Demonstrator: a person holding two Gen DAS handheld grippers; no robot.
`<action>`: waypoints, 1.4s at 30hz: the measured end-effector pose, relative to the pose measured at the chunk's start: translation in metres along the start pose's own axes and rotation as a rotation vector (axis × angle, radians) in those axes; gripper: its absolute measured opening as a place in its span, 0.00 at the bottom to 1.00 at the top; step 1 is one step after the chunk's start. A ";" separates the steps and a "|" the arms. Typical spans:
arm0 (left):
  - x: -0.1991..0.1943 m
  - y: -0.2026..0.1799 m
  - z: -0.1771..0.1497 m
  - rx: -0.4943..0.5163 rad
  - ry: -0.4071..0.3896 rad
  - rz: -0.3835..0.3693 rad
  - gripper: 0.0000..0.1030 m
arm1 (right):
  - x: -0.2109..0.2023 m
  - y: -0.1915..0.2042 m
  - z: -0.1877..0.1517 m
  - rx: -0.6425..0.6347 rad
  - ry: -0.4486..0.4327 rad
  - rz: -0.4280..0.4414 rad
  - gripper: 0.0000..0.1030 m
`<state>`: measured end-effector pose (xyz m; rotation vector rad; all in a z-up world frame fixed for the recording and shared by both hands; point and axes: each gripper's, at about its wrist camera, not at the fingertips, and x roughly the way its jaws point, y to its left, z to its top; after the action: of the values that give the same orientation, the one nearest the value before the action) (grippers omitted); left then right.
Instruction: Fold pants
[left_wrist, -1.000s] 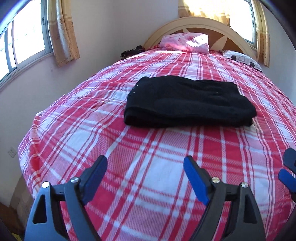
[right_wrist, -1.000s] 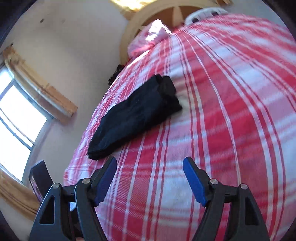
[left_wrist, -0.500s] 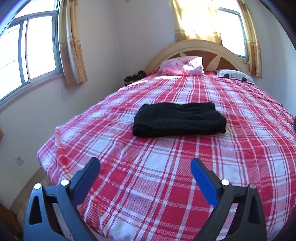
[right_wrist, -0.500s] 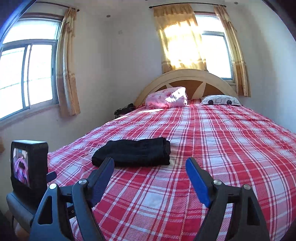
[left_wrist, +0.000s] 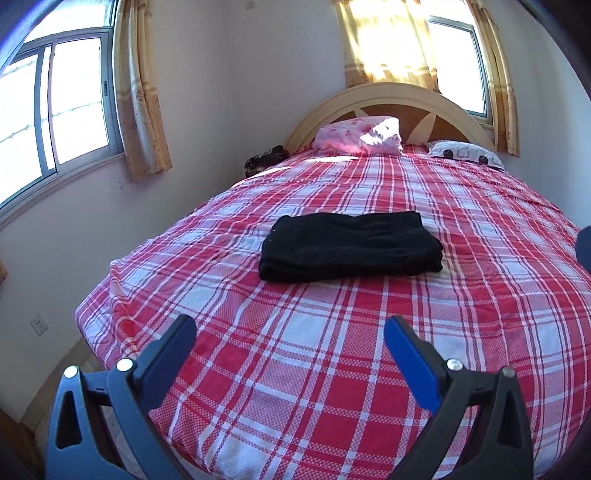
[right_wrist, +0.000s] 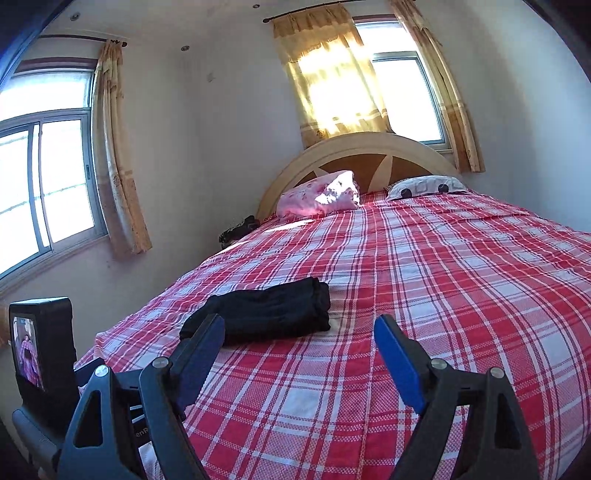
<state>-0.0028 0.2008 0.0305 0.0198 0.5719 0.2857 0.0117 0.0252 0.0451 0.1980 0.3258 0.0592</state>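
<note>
The black pants (left_wrist: 349, 247) lie as a compact folded rectangle on the red plaid bed (left_wrist: 332, 369), a little left of the middle, well apart from the pink pillow (left_wrist: 360, 138) at the far headboard (left_wrist: 391, 96). The fold looks finished — edges stacked evenly, probably so the bundle keeps its shape. The left tool (left_wrist: 290, 343) and the right tool (right_wrist: 299, 336) hover near the foot of the bed, both with fingers spread wide and holding nothing — I judge they have no more work here.
</note>
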 end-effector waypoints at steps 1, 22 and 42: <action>0.000 -0.001 0.000 0.002 -0.001 0.000 1.00 | 0.001 0.000 0.000 -0.001 0.003 0.001 0.82; 0.003 -0.002 0.000 -0.001 0.008 -0.002 1.00 | 0.008 -0.002 -0.005 -0.007 0.028 -0.014 0.82; 0.002 -0.001 0.000 -0.001 0.015 -0.003 1.00 | 0.009 -0.001 -0.008 -0.004 0.046 -0.013 0.82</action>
<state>-0.0008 0.2007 0.0292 0.0155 0.5866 0.2831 0.0178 0.0261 0.0349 0.1909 0.3726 0.0517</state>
